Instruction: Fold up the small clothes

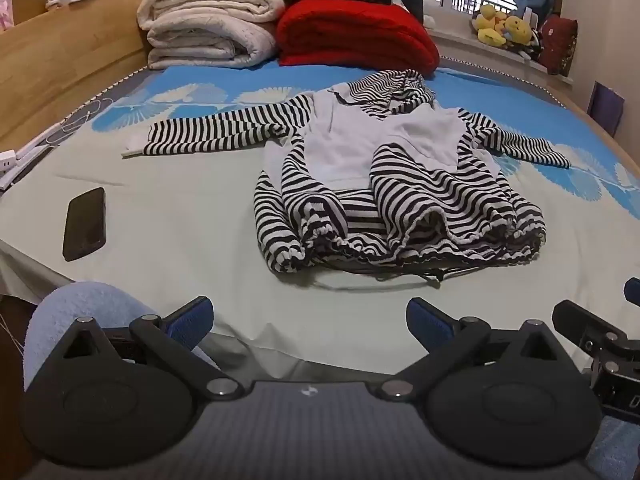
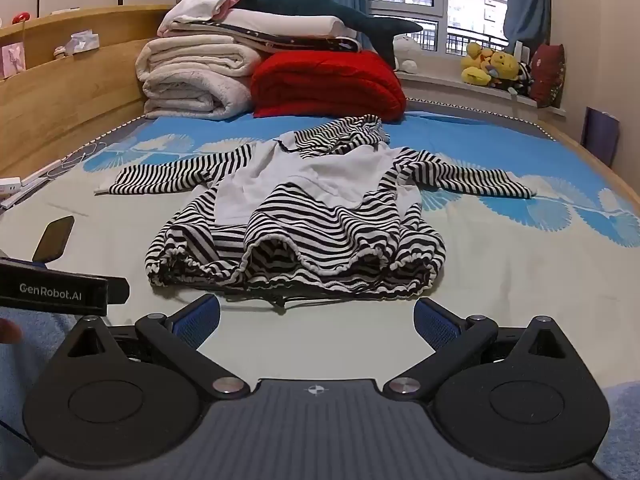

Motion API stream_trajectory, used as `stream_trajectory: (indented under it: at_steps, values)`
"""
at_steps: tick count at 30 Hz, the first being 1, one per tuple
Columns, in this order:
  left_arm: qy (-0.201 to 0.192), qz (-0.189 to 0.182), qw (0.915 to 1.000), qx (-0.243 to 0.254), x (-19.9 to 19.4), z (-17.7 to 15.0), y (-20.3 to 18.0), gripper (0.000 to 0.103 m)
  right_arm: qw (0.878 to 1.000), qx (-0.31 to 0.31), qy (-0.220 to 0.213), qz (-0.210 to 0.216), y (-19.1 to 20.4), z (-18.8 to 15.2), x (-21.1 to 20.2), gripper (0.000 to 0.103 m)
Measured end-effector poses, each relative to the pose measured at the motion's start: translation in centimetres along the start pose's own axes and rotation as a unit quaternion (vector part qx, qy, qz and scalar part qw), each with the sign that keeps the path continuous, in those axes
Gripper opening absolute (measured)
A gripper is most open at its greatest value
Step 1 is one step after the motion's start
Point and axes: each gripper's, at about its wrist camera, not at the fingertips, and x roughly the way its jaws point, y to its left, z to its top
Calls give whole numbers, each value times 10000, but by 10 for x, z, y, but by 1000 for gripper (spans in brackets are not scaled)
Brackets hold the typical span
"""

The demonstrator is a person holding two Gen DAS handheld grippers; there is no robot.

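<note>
A small black-and-white striped hooded top (image 1: 396, 184) with a pale grey front lies spread on the bed, sleeves out to both sides, hem rumpled toward me. It also shows in the right wrist view (image 2: 304, 216). My left gripper (image 1: 310, 316) is open and empty, held over the bed's near edge, short of the hem. My right gripper (image 2: 316, 316) is open and empty, just short of the hem and its drawstring. The right gripper's body shows at the left view's right edge (image 1: 600, 336); the left gripper's body shows in the right wrist view (image 2: 52, 288).
A black phone (image 1: 85, 224) lies on the sheet at left. Folded white blankets (image 1: 208, 28) and a red quilt (image 1: 356, 36) are stacked at the bed's far end. A wooden headboard (image 1: 60, 48) runs along the left. Plush toys (image 2: 496, 66) sit on the windowsill.
</note>
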Motion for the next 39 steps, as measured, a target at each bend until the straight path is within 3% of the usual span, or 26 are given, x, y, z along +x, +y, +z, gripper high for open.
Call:
stream_trajectory:
  at_steps: [39]
  values:
    - [-11,113,9999,-9,-2,-1,2,103,9999,-44,-19,141,5,-6,-3,102]
